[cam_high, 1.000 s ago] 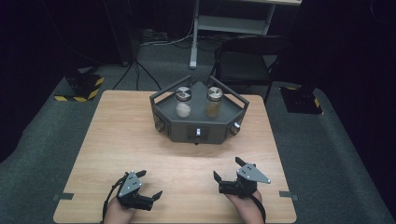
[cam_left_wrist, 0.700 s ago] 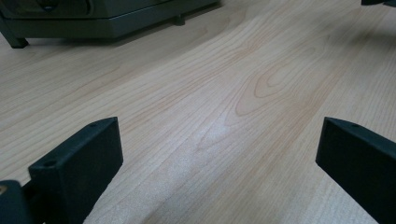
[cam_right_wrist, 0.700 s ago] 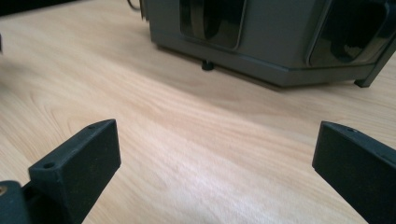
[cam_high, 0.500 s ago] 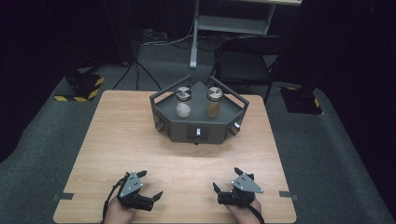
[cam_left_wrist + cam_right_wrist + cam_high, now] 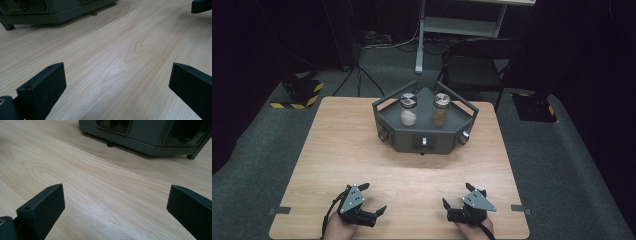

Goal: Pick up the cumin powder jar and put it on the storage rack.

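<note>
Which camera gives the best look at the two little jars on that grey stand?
The high view: both jars, one with white contents and one with brown, stand upright on the grey stand. The gripper views catch the stand's lower front, not the jars.

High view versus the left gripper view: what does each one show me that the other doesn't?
The high view alone takes in the two jars standing on the grey tray, plus both hands, the floor and a chair. The left gripper view alone gives a close look at the wood grain between its own wide-open jaws. Both share the wooden table, the tray's front and the left gripper.
</note>
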The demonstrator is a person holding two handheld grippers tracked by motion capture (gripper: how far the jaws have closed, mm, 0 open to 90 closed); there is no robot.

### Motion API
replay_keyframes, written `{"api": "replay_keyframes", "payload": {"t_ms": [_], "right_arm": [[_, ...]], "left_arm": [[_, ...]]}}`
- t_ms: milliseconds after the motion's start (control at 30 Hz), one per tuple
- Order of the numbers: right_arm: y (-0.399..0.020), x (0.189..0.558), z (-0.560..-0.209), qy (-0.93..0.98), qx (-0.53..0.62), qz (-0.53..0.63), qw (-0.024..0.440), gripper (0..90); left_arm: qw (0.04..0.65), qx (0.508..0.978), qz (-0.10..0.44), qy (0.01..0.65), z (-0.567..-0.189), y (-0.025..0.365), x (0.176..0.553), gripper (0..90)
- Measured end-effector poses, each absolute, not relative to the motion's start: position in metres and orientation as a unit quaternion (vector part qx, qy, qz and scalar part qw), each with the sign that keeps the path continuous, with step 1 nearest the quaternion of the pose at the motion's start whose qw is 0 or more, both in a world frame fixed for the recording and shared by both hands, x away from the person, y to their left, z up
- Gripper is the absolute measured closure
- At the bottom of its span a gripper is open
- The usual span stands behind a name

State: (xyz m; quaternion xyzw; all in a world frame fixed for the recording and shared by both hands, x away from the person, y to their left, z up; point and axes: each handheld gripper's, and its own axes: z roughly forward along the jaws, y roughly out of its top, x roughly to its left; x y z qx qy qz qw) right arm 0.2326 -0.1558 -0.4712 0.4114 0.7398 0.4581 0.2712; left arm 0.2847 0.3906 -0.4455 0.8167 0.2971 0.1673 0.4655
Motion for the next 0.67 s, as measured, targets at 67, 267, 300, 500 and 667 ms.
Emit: {"api": "replay_keyframes", "payload": {"t_ms": [67,267,300,500,667], "right_arm": [[-0.156,0.231,-0.472,0.743,0.402,0.460,0.274,1.4],[-0.159,0.228,-0.475,0.737,0.400,0.469,0.277,1.4],[-0.159,0.228,-0.475,0.736,0.400,0.470,0.277,1.3],[-0.159,0.225,-0.477,0.735,0.396,0.473,0.283,1.2],[-0.160,0.222,-0.477,0.735,0.392,0.476,0.282,0.8]], "left_arm": [[0.465,0.817,0.167,0.298,-0.445,0.390,0.285,1.3],[0.456,0.822,0.165,0.298,-0.443,0.388,0.287,1.4],[0.456,0.823,0.163,0.298,-0.443,0.388,0.288,1.4],[0.449,0.830,0.145,0.296,-0.441,0.387,0.297,3.0],[0.437,0.837,0.129,0.302,-0.437,0.384,0.304,5.3]]}}
